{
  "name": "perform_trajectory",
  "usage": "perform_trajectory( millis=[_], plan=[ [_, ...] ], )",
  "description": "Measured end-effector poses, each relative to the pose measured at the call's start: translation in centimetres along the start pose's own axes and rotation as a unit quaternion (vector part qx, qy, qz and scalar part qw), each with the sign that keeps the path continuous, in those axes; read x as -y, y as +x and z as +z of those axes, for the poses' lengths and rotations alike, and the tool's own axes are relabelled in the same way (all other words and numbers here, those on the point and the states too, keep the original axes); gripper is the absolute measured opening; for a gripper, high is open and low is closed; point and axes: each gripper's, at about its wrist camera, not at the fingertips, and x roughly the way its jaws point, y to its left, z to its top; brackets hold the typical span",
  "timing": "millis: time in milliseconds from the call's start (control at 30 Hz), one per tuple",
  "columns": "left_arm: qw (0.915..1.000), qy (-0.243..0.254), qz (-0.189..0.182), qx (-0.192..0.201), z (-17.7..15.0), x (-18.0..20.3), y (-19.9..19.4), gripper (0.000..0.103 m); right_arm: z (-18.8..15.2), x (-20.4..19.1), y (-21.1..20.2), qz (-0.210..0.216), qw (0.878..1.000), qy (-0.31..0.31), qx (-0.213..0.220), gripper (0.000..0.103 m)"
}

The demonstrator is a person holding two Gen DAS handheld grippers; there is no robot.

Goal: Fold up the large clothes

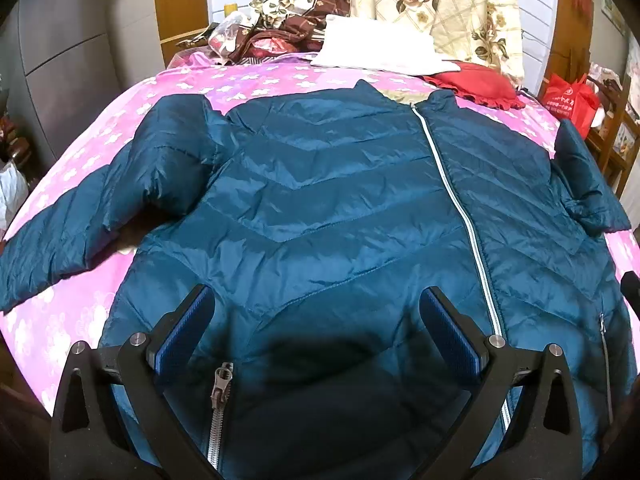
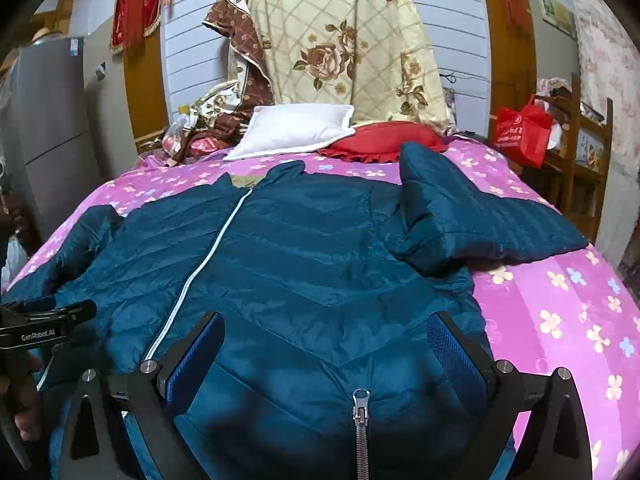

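On the pink flowered bedspread (image 1: 256, 80), seen from the left wrist: teal quilted jacket (image 1: 340, 200) spread flat, front up, collar toward the headboard, white front zipper (image 1: 460, 208) closed and running slantwise down the chest; left sleeve (image 1: 80, 216) stretched out across the spread toward the bed edge, right sleeve (image 1: 584, 184) bunched at the far side; left gripper (image 1: 316, 332) released, blue-padded fingers (image 1: 184, 328) wide apart, low over the jacket's hem area, not clamping any fabric; pocket zipper pull (image 1: 222, 384) just beside the near finger; white pillow (image 1: 376, 44) and red cushion (image 1: 476, 84) lying beyond the collar, floral quilt (image 1: 440, 4) hanging behind, red bag (image 1: 568, 100) off to the side of the bed. Over the same jacket (image 2: 304, 248) from the right wrist: right gripper (image 2: 326, 356) likewise released, fingers (image 2: 456, 352) spread wide above the lower front panel, nothing held between them; metal zipper pull (image 2: 360, 404) lying between the fingers near the lower edge of view; right sleeve (image 2: 472, 216) folded back onto itself, cuff end pointing toward the red cushion (image 2: 384, 138); white pillow (image 2: 296, 128) touching the cushion; other gripper's black body (image 2: 44, 320) at the far edge with part of a hand (image 2: 24, 404) around its handle; grey cabinet (image 2: 48, 120) standing beyond the bed
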Motion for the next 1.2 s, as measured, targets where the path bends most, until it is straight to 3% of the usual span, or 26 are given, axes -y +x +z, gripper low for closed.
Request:
perform_trajectory(
  millis=[200,1200],
  plan=[
    [1.0000,0.000,0.000,-0.002,-0.2,-0.1,0.1,0.103,0.0,0.2,0.2,-0.026,1.000,0.008,-0.013,0.100],
    [1.0000,0.001,0.000,-0.002,-0.3,-0.1,0.1,0.103,-0.2,1.5,0.9,-0.021,0.998,0.042,-0.034,0.101]
  ],
)
